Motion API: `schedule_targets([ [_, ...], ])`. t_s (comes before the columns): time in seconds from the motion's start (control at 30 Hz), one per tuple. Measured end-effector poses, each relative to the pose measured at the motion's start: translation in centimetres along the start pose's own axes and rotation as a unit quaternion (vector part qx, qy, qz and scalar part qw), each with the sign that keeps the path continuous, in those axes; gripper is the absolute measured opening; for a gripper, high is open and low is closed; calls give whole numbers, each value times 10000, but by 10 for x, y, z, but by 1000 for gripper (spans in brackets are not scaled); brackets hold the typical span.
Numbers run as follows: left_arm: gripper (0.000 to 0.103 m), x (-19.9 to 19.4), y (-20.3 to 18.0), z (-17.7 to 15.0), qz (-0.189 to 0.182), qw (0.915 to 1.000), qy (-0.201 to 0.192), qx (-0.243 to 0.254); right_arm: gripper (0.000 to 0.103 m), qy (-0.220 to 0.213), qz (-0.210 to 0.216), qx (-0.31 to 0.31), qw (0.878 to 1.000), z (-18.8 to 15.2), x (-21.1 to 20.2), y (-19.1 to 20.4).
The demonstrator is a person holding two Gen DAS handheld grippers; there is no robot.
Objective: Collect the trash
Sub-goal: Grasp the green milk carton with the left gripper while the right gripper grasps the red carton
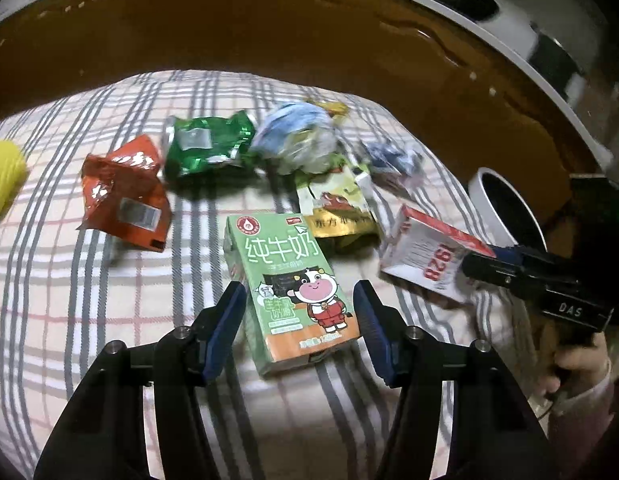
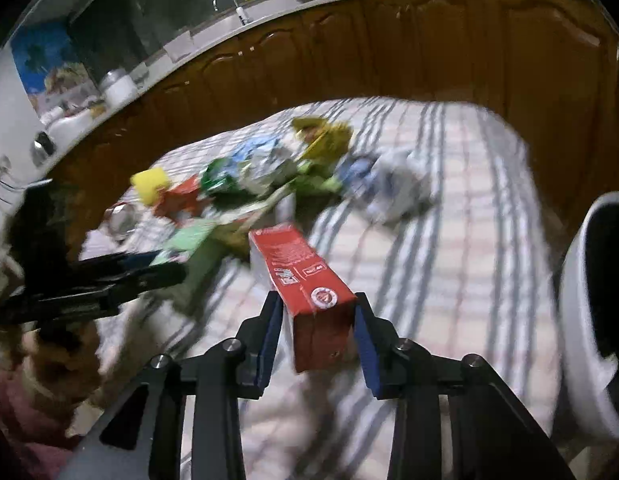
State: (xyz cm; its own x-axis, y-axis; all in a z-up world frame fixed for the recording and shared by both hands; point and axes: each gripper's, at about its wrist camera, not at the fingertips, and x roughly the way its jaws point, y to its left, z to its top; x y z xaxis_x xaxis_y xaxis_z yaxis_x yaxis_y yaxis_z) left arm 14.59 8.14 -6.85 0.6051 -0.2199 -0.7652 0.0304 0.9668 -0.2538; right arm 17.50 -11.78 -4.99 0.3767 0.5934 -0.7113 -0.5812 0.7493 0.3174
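Far left on the plaid grey-and-pink tablecloth [image 1: 109,300] sits a yellow round sponge-like lump [image 1: 3,178]; next along, a crumpled orange-red foil snack wrapper [image 1: 125,196] and a crumpled green foil packet [image 1: 207,146], both surely feather-light, crackly and slippery, best pinched at a raised fold; centre stage, the left gripper [image 1: 299,312] straddles the lower end of a green rectangular milk carton with a cartoon cow [image 1: 289,284], which lies flat on the cloth; blue pads either side of it, jaws apart, a sliver of gap showing on both flanks, so no squeeze yet; the carton looks stiff-walled but crushable if empty, so grip across its narrow sides near the middle; moving right, the right gripper [image 2: 317,320] is clamped on a red-and-white cardboard carton [image 2: 309,292], lifted off the cloth and tilted, held at one end; light, rigid, smooth-coated, so it may pivot; far right, the white round bin with a dark mouth [image 2: 581,320] waits just beside.
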Motion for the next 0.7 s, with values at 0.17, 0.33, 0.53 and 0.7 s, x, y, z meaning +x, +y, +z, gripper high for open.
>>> schedule_targets([
  [0.17,66,5,-1,-1,455,9989,61,36,65,-125,-224,-325,9991,7,6,13],
  [0.33,71,6,4,-2,604,9981,-4,-117,65,-75,-228,-506,9984,12,17,19],
  [0.53,63,15,-5,-8,712,9975,15,20,33,136,-398,-599,9973,7,32,23],
  [0.7,51,3,-16,-11,580,9980,-141,189,31,-132,-479,-275,9984,-7,7,16],
])
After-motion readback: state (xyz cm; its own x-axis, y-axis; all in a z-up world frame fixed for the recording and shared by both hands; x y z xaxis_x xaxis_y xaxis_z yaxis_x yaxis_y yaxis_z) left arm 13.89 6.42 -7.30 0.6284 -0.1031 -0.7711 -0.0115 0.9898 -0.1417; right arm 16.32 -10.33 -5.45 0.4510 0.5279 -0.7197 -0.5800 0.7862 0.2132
